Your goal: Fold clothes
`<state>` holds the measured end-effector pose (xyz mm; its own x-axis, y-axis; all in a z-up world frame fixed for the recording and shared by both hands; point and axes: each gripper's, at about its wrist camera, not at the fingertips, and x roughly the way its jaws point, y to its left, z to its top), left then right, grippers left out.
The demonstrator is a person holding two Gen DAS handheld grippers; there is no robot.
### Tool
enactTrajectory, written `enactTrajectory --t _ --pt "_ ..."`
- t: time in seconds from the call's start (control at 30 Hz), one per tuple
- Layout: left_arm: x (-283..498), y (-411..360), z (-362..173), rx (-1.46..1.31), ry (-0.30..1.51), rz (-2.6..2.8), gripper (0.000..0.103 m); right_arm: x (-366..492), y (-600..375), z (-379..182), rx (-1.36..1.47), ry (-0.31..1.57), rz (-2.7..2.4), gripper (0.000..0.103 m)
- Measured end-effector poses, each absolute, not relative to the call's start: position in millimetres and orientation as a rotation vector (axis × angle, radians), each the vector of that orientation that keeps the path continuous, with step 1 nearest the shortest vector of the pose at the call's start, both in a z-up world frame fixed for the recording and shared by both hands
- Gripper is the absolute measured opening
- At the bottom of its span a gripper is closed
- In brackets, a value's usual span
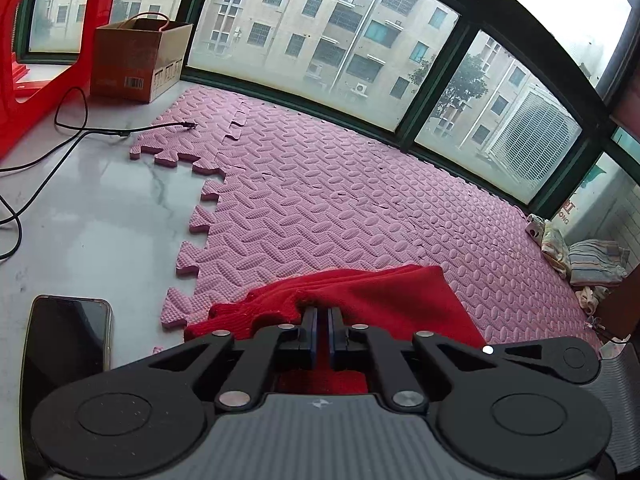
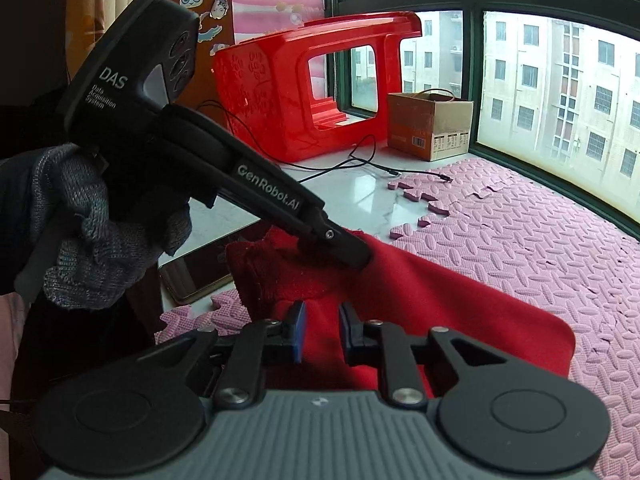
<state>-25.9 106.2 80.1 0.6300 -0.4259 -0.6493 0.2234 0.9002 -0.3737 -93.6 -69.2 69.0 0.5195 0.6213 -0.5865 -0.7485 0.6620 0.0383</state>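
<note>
A red garment [image 1: 384,296] lies on the pink foam mat [image 1: 340,200] at its near edge. My left gripper [image 1: 322,312] is shut on a bunched edge of the garment; it also shows in the right wrist view [image 2: 352,256], pinching the cloth's upper left part. In the right wrist view the red garment [image 2: 460,312] spreads flat to the right. My right gripper [image 2: 322,320] is partly open just above the cloth's near edge, with red cloth showing between its fingers but not pinched.
A phone [image 1: 68,344] lies on the marble sill left of the mat. A black cable [image 1: 72,136], a cardboard box [image 1: 140,60] and a red plastic stool [image 2: 304,84] stand further left. Folded striped clothes [image 1: 592,260] lie at the mat's far right. Windows line the back.
</note>
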Motion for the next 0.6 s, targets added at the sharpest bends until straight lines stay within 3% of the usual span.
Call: enactTrajectory --t 0.6 --pt "-29 117 63 -0.363 0.772 -0.34 0.006 -108 -56 52 -0.337 0.54 0.814 0.011"
